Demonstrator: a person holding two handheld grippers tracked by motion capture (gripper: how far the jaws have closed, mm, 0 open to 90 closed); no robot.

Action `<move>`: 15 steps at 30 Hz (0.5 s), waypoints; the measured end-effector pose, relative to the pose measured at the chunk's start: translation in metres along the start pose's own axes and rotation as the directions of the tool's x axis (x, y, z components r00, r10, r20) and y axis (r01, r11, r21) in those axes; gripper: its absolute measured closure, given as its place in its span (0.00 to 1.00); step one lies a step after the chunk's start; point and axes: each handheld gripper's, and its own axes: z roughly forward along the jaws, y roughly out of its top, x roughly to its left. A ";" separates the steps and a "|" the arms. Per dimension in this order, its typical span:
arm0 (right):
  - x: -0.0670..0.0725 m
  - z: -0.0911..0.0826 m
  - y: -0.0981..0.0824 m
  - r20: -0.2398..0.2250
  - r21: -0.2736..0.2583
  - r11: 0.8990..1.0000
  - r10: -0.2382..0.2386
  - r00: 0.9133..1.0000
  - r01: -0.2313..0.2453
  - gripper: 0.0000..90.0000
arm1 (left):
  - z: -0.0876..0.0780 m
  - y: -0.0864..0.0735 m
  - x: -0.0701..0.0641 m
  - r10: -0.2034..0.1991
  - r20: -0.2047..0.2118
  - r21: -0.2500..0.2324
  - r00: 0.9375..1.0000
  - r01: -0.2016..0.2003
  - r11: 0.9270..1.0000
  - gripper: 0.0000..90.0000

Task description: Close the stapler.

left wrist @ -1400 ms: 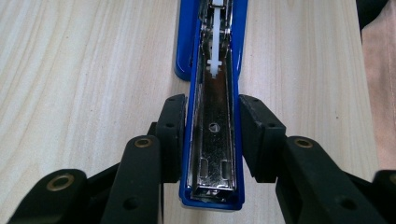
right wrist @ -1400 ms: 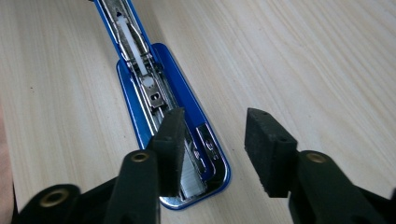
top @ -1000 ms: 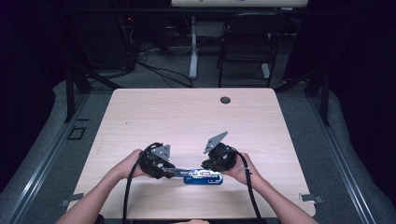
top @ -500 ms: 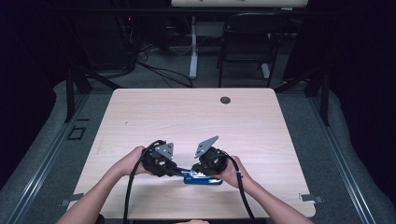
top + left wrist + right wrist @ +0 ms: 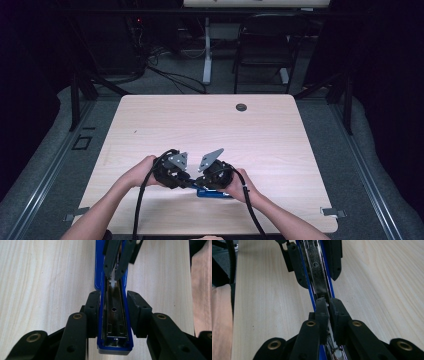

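A blue stapler (image 5: 212, 192) lies opened on the wooden table (image 5: 250, 130) near its front edge, its shiny staple channel (image 5: 115, 322) facing up. My left gripper (image 5: 192, 184) is shut on the stapler's blue body, one pad on each side wall (image 5: 113, 307). Facing it, my right gripper (image 5: 202, 184) reaches into the channel. Its jaws (image 5: 328, 305) are shut on a thin white pusher piece (image 5: 113, 283) inside the channel. From the right gripper view, the left gripper (image 5: 319, 281) clamps the stapler (image 5: 315, 265) farther along.
A black round grommet (image 5: 241, 107) sits in the table near the far edge. Behind the table are a dark chair (image 5: 262, 45), a white post (image 5: 206, 50) and cables on the floor. The person's forearms come in from the bottom.
The right gripper has slid left along the stapler, closer to the left gripper. The left gripper and the stapler have stayed put.
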 end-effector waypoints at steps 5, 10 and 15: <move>0.002 0.004 0.002 -0.006 -0.013 1.000 0.003 1.000 -0.003 0.96 | -0.002 -0.002 -0.002 -0.006 -0.036 -0.009 0.999 0.005 1.000 0.71; 0.001 0.004 0.001 -0.006 -0.013 1.000 0.008 1.000 -0.008 0.97 | -0.010 -0.008 0.000 -0.023 -0.012 -0.001 1.000 0.023 1.000 0.68; 0.001 0.004 0.001 -0.006 -0.019 1.000 0.003 1.000 -0.003 0.98 | -0.012 -0.013 -0.002 -0.038 -0.032 0.002 0.999 0.038 0.999 0.68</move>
